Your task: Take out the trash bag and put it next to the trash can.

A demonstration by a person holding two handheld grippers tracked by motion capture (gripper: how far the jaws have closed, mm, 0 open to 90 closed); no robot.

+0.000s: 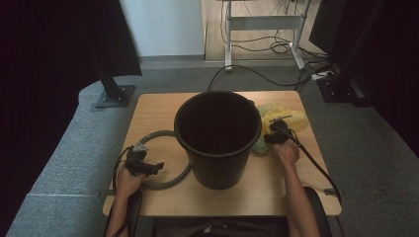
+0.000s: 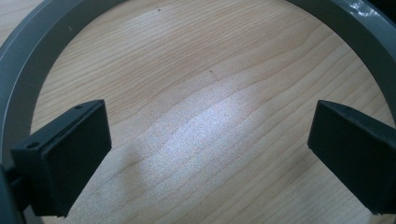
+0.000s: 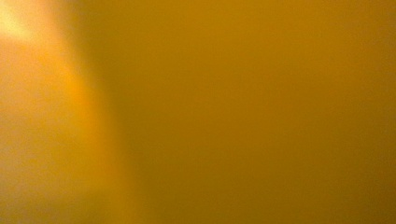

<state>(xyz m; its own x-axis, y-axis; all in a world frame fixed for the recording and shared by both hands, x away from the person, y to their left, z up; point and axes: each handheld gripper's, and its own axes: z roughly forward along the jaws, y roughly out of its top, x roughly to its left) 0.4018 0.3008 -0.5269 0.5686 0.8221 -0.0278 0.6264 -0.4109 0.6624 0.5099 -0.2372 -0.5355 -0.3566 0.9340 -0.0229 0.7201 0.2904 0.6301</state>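
Note:
A tall black bucket (image 1: 217, 143) stands upright at the middle of the wooden table (image 1: 158, 106). A flat grey ring (image 1: 159, 135) lies left of it, its right side hidden behind the bucket. My left gripper (image 1: 149, 168) hovers low over the ring's near part. In the left gripper view it (image 2: 210, 121) is open, with bare wood between the jaws and the ring (image 2: 28, 51) curving around them. A crumpled yellow and pale green bundle (image 1: 286, 118) lies right of the bucket. My right gripper (image 1: 271, 137) is pushed into it; a yellow blur (image 3: 196, 112) covers its camera and hides the jaws.
A black stand base (image 1: 114, 95) sits off the table's far left corner. A white desk frame (image 1: 264, 22) and floor cables (image 1: 257, 71) lie beyond the table. Dark equipment (image 1: 341, 89) stands at the right. The right gripper's cable (image 1: 316, 165) trails along the table's right side.

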